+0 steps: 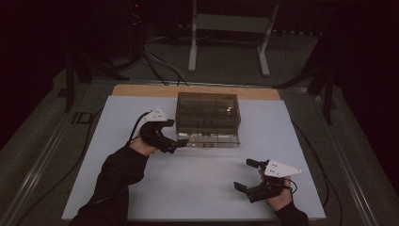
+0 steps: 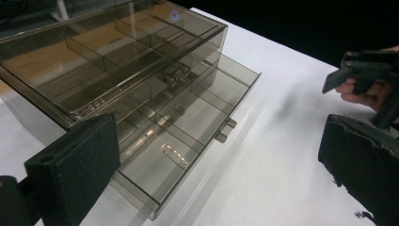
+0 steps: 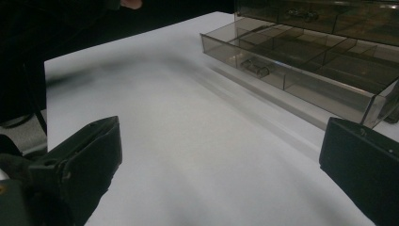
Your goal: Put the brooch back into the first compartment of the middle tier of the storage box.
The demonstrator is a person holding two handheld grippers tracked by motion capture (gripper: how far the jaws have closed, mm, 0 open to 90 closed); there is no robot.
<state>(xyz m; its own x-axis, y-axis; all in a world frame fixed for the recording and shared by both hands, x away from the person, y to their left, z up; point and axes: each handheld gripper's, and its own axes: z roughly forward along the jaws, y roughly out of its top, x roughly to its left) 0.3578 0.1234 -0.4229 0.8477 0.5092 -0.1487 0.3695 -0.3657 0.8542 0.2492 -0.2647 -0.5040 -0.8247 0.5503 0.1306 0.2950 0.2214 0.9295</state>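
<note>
smoky clear plastic drawer box at bench back, bottom drawer pulled out | left hand-held gripper spread wide, beside drawer, nearer | right hand-held gripper spread, well apart

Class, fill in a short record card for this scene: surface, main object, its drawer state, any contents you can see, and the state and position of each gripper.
surface: white tabletop
main object: smoky clear organiser box with compartments
drawer: bottom drawer pulled out
contents: a small metal clip in one drawer compartment; others too dim to tell
left gripper: open, beside the drawer's left front corner
right gripper: open, over bare table, apart from the box
</note>
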